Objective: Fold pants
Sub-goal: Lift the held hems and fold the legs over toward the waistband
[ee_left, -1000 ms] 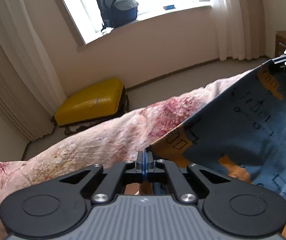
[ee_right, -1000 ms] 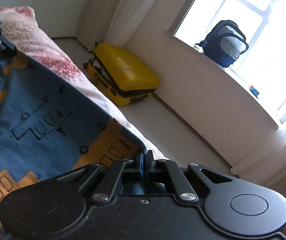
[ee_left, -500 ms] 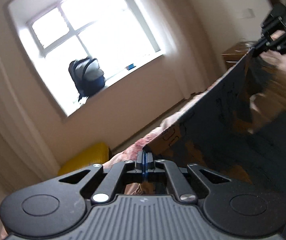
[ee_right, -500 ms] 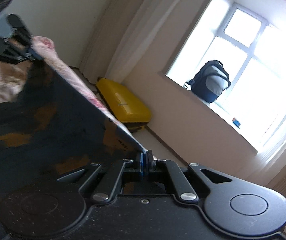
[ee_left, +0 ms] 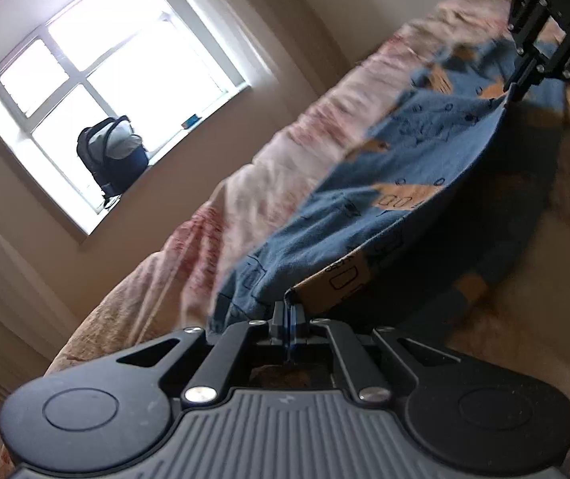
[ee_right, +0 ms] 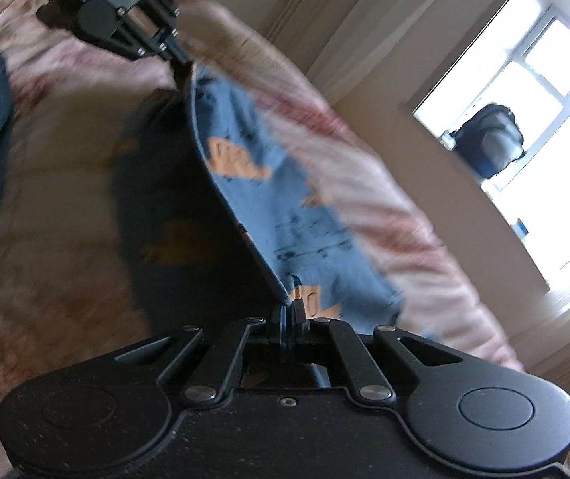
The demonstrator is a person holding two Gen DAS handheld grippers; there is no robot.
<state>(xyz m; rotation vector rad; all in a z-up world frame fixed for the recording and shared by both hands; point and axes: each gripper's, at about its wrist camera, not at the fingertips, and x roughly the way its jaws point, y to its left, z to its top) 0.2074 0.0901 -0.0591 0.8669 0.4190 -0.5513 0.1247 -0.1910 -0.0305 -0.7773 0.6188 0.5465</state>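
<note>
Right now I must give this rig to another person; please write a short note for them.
Left claw: shut on one corner of the pants.
Right claw: shut on the other corner of the same edge.
The pants are blue with orange prints; the held edge hangs lifted between the claws, the rest lies on the pink bedspread.
Done: edge grasped and raised.
Left: lay this edge over the rest, release, smooth.

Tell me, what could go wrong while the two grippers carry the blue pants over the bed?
1. The left gripper and right gripper each pinch only a small bit of the pants' edge, so a corner might slip out.
2. The edge between them hangs in a curve, so the fold may land crooked.
3. The bedspread is wrinkly, so the pants might bunch up.
</note>
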